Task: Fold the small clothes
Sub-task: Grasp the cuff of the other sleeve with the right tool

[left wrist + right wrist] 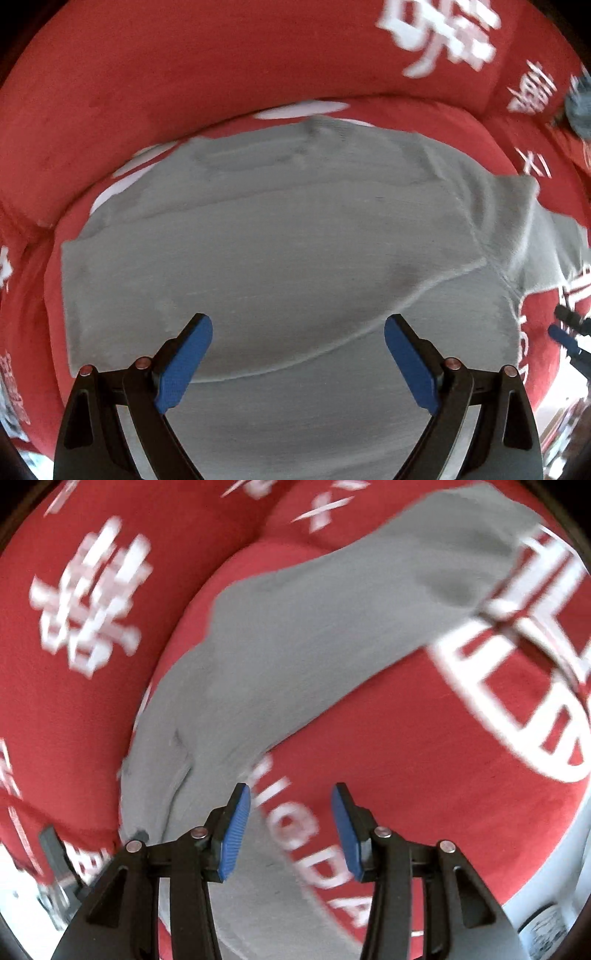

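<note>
A small grey knit sweater [288, 236] lies flat on a red cushioned seat [147, 85]. One sleeve is folded across its body, and the other sleeve [314, 627] stretches out over the red fabric. My left gripper [298, 332] is open and empty just above the sweater's lower body. My right gripper [291, 801] is open and empty above the sweater's side edge, near the base of the outstretched sleeve. It also shows at the right edge of the left wrist view [569, 332].
The red seat has a raised padded back and sides with white printed characters [88, 598] and a white round logo [517, 686]. A grey object [580, 107] sits at the far right on the seat's rim. The seat's front edge [554, 849] drops off at right.
</note>
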`<action>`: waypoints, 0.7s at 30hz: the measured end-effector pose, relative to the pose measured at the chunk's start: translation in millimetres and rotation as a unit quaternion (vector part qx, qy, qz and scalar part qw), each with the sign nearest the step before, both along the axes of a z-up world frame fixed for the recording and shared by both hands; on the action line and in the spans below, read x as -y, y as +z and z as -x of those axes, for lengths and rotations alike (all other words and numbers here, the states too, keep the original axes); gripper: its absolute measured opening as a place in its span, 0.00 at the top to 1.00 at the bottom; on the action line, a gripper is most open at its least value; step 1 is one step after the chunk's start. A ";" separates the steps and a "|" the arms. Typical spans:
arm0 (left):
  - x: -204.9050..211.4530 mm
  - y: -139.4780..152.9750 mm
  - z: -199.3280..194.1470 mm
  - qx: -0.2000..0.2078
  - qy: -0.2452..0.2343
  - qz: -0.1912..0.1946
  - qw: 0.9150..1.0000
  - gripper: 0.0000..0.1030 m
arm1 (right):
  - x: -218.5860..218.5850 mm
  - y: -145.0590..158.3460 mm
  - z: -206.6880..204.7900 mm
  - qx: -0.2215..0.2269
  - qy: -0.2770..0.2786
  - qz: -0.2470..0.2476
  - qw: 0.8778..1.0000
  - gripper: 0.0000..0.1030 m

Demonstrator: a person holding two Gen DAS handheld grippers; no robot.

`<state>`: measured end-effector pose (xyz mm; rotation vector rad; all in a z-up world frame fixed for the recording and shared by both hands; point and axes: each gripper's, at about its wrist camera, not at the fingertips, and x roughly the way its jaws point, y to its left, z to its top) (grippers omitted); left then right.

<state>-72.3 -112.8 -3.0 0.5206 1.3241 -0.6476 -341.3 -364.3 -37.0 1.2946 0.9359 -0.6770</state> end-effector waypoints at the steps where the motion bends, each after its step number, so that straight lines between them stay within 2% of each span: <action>1: 5.2 -0.9 4.3 -0.001 -0.007 -0.001 1.000 0.08 | 6.7 -0.6 7.9 0.000 -0.012 0.000 1.000 0.52; 7: 37.0 -7.4 29.5 -0.010 -0.027 -0.009 1.000 0.08 | 57.6 -9.0 67.5 0.002 -0.108 0.001 0.994 0.52; 10: 49.7 -8.7 26.0 -0.014 -0.029 -0.010 0.999 0.08 | 77.9 -13.4 86.9 0.010 -0.143 0.001 0.990 0.52; 14: 63.2 -8.5 19.6 -0.013 -0.038 -0.005 0.999 0.08 | 102.3 -27.7 93.0 0.033 -0.193 -0.004 0.981 0.52; 21: 75.6 -7.2 20.8 -0.015 -0.041 0.000 0.999 0.08 | 127.4 -42.4 79.5 0.086 -0.220 -0.023 0.971 0.52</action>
